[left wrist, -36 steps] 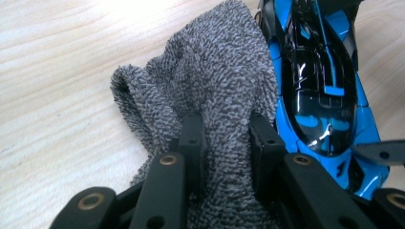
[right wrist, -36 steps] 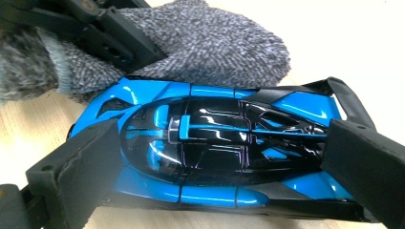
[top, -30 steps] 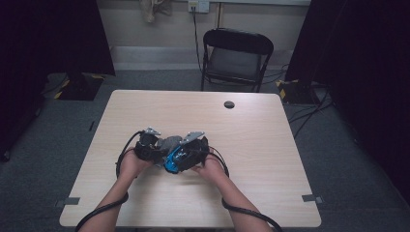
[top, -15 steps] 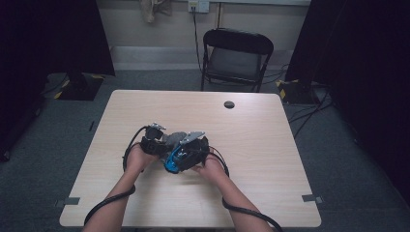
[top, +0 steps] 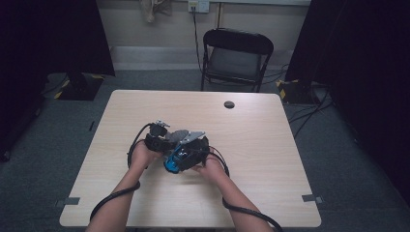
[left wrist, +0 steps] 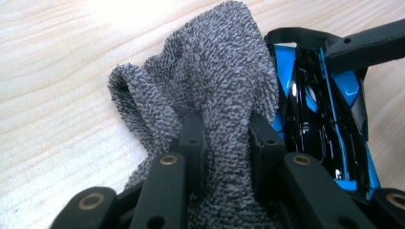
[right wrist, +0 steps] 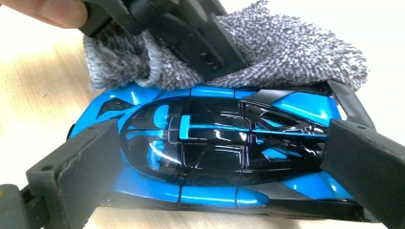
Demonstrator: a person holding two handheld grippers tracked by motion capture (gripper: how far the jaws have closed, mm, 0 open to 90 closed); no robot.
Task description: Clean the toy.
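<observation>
With the right gripper (right wrist: 215,157) fingers clamped nose-to-tail on the blue toy car (right wrist: 224,152) and the left gripper (left wrist: 224,143) fingers pinching the grey cloth (left wrist: 210,76) beside it, a hard wipe could likely pop the glossy car loose onto the tabletop (top: 261,145).

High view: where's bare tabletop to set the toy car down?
Free: the right half of the table, and the far strip between the black disc and the left edge. Crowded: near-centre, where both grippers hold the grey cloth against the blue toy car.
</observation>
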